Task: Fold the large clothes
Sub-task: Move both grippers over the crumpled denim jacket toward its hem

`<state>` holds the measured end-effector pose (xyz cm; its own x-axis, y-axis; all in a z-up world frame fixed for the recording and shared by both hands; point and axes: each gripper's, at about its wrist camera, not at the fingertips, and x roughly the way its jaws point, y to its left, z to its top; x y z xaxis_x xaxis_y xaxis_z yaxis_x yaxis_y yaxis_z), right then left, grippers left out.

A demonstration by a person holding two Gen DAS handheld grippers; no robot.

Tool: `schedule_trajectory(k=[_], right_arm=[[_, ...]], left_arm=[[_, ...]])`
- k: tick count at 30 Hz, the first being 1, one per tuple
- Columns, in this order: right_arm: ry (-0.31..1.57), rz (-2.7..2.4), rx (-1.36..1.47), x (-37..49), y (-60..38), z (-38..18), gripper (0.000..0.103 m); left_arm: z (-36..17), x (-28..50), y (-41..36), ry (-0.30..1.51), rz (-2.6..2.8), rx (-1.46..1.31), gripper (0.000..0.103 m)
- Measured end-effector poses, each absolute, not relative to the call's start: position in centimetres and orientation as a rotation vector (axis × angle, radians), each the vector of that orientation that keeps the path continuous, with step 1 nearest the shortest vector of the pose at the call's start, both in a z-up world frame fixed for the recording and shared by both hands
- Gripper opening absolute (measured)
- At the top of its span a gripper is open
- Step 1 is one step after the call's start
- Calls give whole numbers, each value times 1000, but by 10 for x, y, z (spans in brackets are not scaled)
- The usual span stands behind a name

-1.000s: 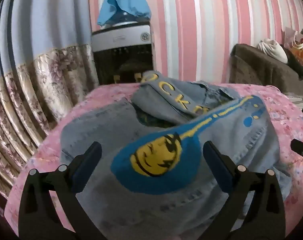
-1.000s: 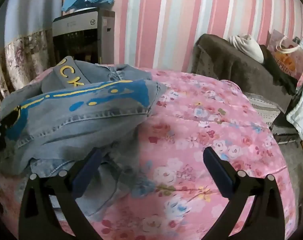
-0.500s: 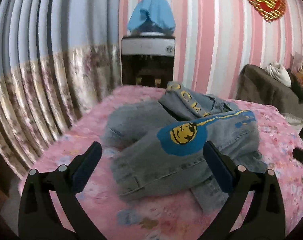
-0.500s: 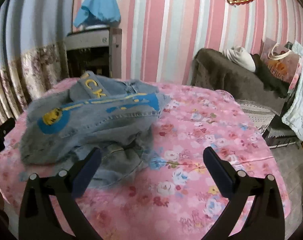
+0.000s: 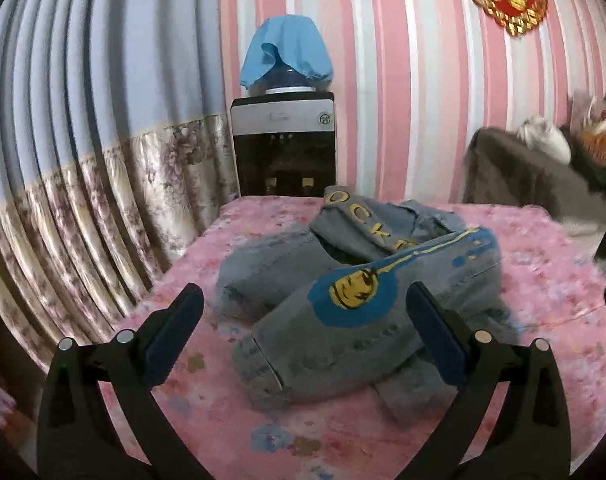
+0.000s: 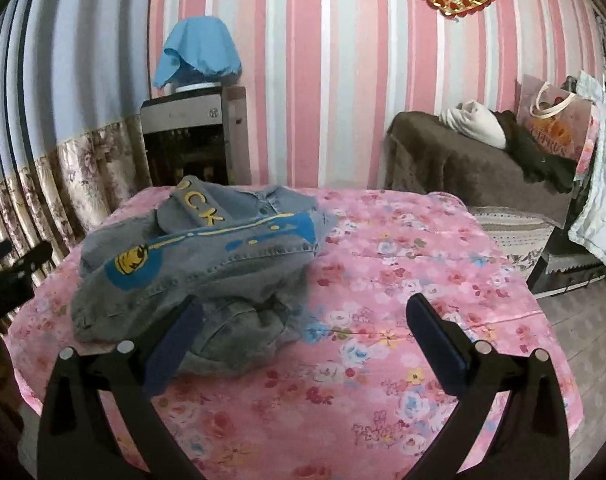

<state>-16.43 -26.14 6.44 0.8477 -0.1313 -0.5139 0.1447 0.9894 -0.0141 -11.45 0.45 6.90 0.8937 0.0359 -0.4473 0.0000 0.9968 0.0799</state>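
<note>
The denim jacket [image 5: 355, 300] lies folded in a bundle on the pink floral tabletop [image 5: 207, 412], in front of the water dispenser [image 5: 283, 144] against the striped wall. The left tool [image 5: 303, 340] hovers before the jacket, its fingers spread wide and holding nothing; only this view shows the jacket's left edge and the flowered curtain [image 5: 115, 208] left of the dispenser. The right tool [image 6: 303, 344], likewise spread and empty, sits right of the jacket [image 6: 199, 264]; only its view shows the bare cloth right of the jacket, the brown-draped seat [image 6: 463, 164] and the paper bag [image 6: 555, 124]. Compared with a second ago, both tools have drawn back from the jacket, which now appears smaller and farther off.
</note>
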Motion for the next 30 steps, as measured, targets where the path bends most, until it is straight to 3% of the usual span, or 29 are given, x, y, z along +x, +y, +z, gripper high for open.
schedule_trajectory(k=[18, 30], right_arm=[[600, -158, 88, -83, -268, 42, 101], [636, -117, -73, -62, -259, 48, 101]], left_arm=[[61, -23, 2, 463, -14, 164, 100], [53, -9, 14, 477, 8, 142, 100]])
